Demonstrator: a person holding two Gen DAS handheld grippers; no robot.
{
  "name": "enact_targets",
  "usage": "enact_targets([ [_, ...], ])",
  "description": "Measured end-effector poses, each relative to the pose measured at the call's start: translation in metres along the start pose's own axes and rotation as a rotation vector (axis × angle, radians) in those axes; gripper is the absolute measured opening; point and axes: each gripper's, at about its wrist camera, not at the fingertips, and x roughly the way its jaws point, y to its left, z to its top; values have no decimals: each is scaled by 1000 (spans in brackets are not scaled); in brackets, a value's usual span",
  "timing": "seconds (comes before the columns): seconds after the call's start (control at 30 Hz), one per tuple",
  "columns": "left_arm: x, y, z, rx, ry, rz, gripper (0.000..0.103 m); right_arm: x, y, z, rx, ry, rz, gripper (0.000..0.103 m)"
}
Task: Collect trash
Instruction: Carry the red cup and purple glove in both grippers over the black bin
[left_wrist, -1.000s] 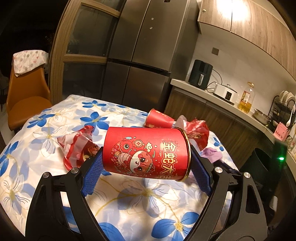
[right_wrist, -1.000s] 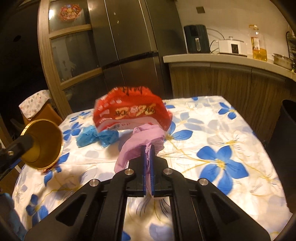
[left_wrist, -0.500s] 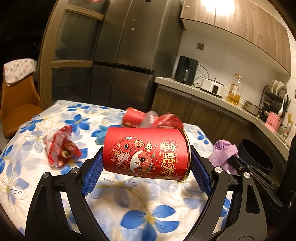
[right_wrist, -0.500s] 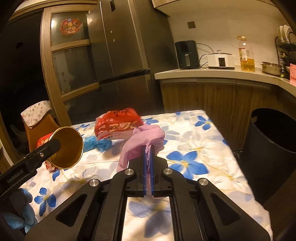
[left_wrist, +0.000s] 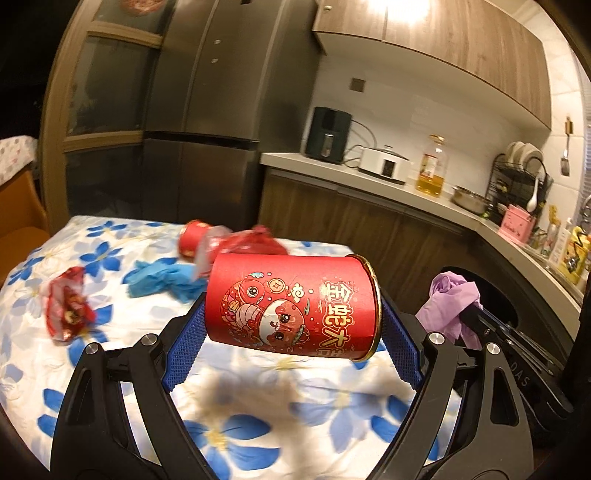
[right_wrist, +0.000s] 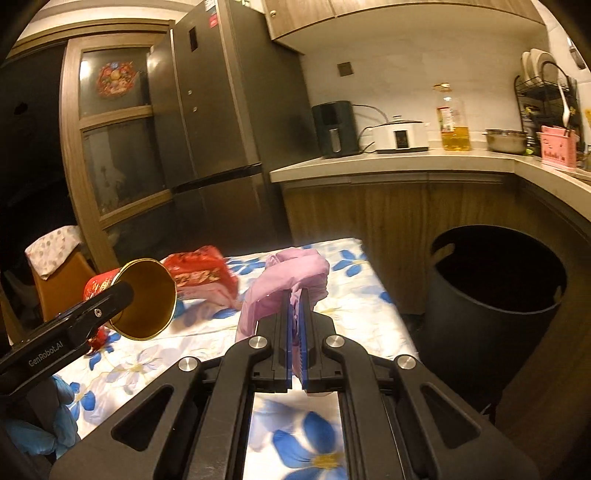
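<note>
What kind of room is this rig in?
Most likely a home kitchen with a dining table. A tall fridge stands beside a counter holding an air fryer and an oil bottle, with a dish rack further along.

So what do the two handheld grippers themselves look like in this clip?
Both match: the left gripper and right gripper have matte black angular frames with cut-out openings, silver round bolts and blue textured pads. White "GenRobot.AI" lettering runs along the left one's side in the right wrist view. No cables or sleeves show.
</note>
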Motion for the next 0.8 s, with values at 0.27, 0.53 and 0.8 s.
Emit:
enact_targets([
  [0.27, 15, -43, 4, 33, 9, -76, 85, -15, -34, 8, 23, -37, -70, 4],
  [0.53, 34, -90, 10, 66, 9, -159, 85, -28, -75, 23, 49, -93, -165, 4],
  [0.8, 54, -149, 20, 120, -11, -249, 85, -42, -115, 39, 81, -159, -273, 4],
])
